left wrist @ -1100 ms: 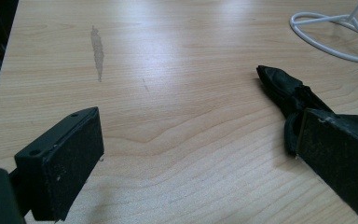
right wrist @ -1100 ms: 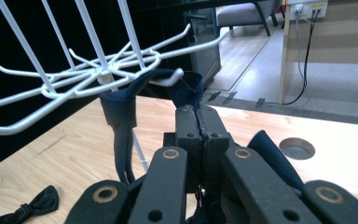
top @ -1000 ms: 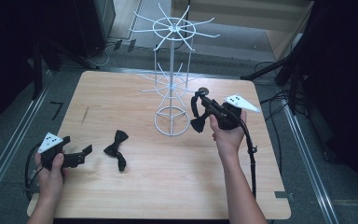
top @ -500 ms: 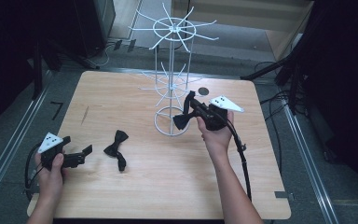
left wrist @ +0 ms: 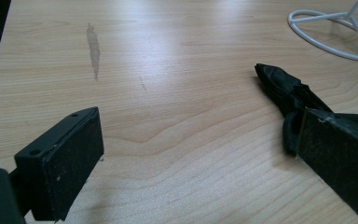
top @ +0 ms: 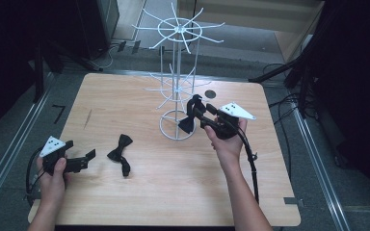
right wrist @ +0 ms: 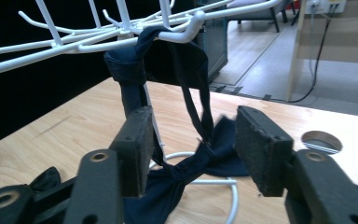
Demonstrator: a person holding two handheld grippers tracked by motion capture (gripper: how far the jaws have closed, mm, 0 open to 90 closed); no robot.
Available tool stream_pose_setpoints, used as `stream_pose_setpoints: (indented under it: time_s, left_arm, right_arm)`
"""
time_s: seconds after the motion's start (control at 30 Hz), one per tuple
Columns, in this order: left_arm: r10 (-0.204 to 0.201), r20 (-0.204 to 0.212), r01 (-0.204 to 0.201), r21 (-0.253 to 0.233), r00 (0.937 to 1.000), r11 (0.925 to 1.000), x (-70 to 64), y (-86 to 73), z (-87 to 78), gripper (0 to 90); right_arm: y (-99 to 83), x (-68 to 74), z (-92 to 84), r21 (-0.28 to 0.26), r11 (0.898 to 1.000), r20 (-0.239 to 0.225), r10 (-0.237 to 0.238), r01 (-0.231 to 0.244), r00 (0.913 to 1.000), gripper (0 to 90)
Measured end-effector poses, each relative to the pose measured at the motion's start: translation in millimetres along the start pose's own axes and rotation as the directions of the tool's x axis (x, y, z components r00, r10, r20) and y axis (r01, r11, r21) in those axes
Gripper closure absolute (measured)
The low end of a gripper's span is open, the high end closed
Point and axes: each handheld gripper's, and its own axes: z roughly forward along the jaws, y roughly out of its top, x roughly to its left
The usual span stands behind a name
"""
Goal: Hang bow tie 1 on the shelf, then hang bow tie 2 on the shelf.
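Two hand-held grippers, a wire rack and two bow ties on a wooden bench.
High view: the white wire rack (top: 176, 86) stands on the pale-grained bench (top: 139, 192); the right hand-held gripper (top: 200, 114) meets a hanging bow tie (top: 189, 118), and a second bow tie (top: 119, 153) lies flat near the left hand-held gripper (top: 84, 160). Left gripper view: matte black jaws gape, empty, beside the crumpled fabric. Right gripper view: parted jaws flank the navy tie's strap, looped over a hooked prong (right wrist: 186, 29).

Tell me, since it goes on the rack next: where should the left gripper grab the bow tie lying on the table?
Probably the narrow center knot of the bow tie, from above: it lies flat, wings flaring either side, so the left gripper fingers can straddle the waist.
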Motion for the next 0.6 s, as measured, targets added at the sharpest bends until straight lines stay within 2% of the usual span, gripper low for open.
stream_pose_setpoints:
  time_s: [0.13,0.27,0.33,0.37,0.4,0.43,0.6]
  left_arm:
    - [-0.011,0.004,0.011,0.002,0.9999,0.9999,1.1,0.2,0.6,1.4]
    - [-0.014,0.003,0.014,0.004,0.9999,0.9999,1.0,0.3,0.7,1.4]
    - [-0.016,0.003,0.016,0.007,0.9999,0.9998,1.5,0.5,1.0,1.4]
    - [-0.019,0.001,0.019,0.009,0.9998,0.9998,1.9,0.7,1.1,1.4]
    - [-0.019,0.001,0.019,0.009,0.9998,0.9998,1.9,0.7,1.1,1.4]
    - [-0.019,0.003,0.019,0.013,0.9998,0.9997,2.3,0.9,1.1,1.4]
    - [-0.016,0.004,0.016,0.008,0.9999,0.9998,2.3,0.8,1.1,1.4]
  right_arm:
    - [-1.7,-1.2,-8.0,-0.011,1.000,0.023,0.020,-0.020,0.9995,43.2]
    - [-6.2,1.9,-11.2,0.000,1.000,0.033,0.018,-0.018,0.9993,41.8]
    - [-9.3,6.8,-14.3,0.000,1.000,0.038,0.004,-0.004,0.9993,41.3]
    - [-12.1,13.2,-16.6,0.010,1.000,0.020,-0.020,0.019,0.9996,40.8]
    - [-12.1,13.2,-16.6,0.010,1.000,0.020,-0.020,0.019,0.9996,40.8]
    - [-13.8,20.8,-18.5,0.022,0.998,0.012,-0.051,0.051,0.9986,40.8]
    - [-15.2,34.3,-20.4,0.022,0.997,-0.010,-0.067,0.067,0.9977,41.0]
